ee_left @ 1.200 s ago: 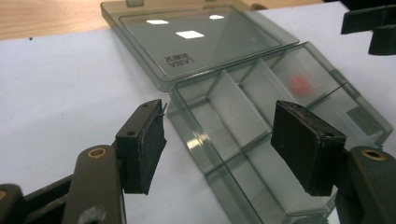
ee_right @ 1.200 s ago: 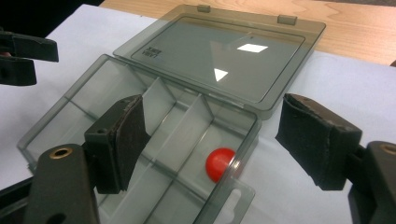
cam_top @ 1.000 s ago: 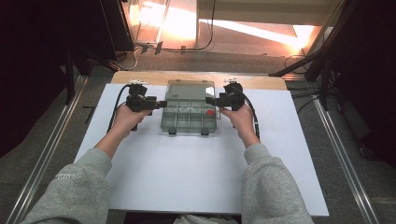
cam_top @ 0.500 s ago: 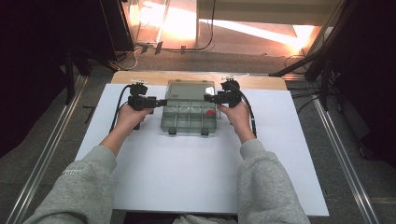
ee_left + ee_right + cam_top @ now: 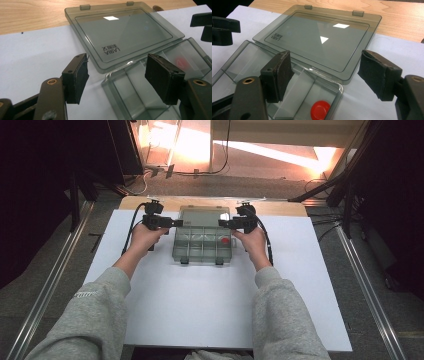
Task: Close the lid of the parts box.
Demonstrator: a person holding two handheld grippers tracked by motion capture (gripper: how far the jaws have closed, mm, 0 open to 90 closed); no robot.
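your two grippers sit on either side of the clear plastic box (image 5: 202, 240), which rests on the white sheet (image 5: 200, 310) near the table's far edge, with its lid (image 5: 205, 216) swung fully back and lying flat behind it toward the bare wood strip (image 5: 280, 206). compared with a second ago, the box and lid have not moved, but your left gripper (image 5: 176, 223) has slid a little along the table toward the left end of the box, while your right gripper (image 5: 223, 223) has stayed about where it was at the right end. your left gripper's jaws stand wide apart with nothing between the pads; in the left gripper view the box's near corner (image 5: 110, 82) lies just past them, untouched. your right gripper's jaws have eased slightly closer together but are also well apart and hold nothing, hanging just above the compartment wall near the hinge in the right gripper view. a small red disc (image 5: 320, 110) lies in the end compartment on the right gripper's side; the other compartments look empty. judging from this, the opening of the box looks done, and you seem to be settling both grippers at its ends, perhaps to steady it or reach for the disc.
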